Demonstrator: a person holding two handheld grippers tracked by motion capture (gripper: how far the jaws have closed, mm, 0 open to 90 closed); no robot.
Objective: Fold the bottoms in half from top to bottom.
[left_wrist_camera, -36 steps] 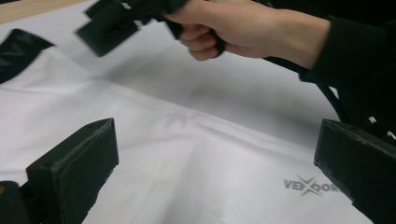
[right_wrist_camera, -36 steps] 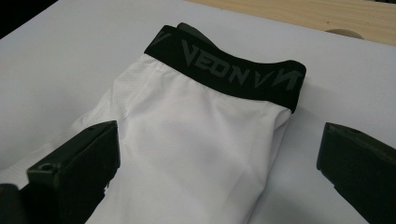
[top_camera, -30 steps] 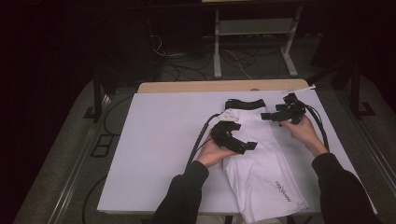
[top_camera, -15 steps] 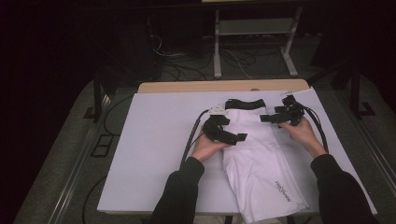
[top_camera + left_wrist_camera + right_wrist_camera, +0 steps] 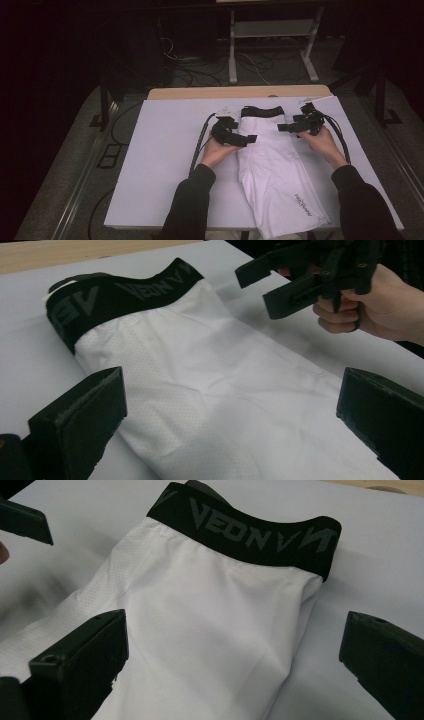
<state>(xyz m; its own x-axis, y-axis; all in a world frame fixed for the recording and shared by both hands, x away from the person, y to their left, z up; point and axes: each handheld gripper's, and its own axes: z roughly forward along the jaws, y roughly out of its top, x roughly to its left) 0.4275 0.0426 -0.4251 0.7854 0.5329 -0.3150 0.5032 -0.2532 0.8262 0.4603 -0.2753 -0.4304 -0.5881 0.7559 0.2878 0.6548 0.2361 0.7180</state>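
Observation:
A folded white garment (image 5: pixel 275 172) with a black lettered waistband (image 5: pixel 262 111) lies lengthwise on the white table cover (image 5: pixel 165 150), waistband at the far end. My left gripper (image 5: pixel 245 140) hovers open at the garment's left edge just below the waistband; its jaws stand wide over the white cloth (image 5: pixel 220 385). My right gripper (image 5: pixel 286 127) is open at the garment's right edge, jaws wide over the cloth (image 5: pixel 210 620) and waistband (image 5: pixel 250 532). In the left gripper view, the right gripper (image 5: pixel 272 285) and its hand sit beyond the cloth. Neither holds anything.
A bare wooden strip (image 5: pixel 235 93) of the table shows behind the white cover. Past the table stand a white metal frame (image 5: pixel 272 45) and cables on a dark floor. Wide bare cover lies left of the garment.
My left gripper has moved away from me and slightly left, from mid-garment up to just below the waistband. The right gripper has held its place.

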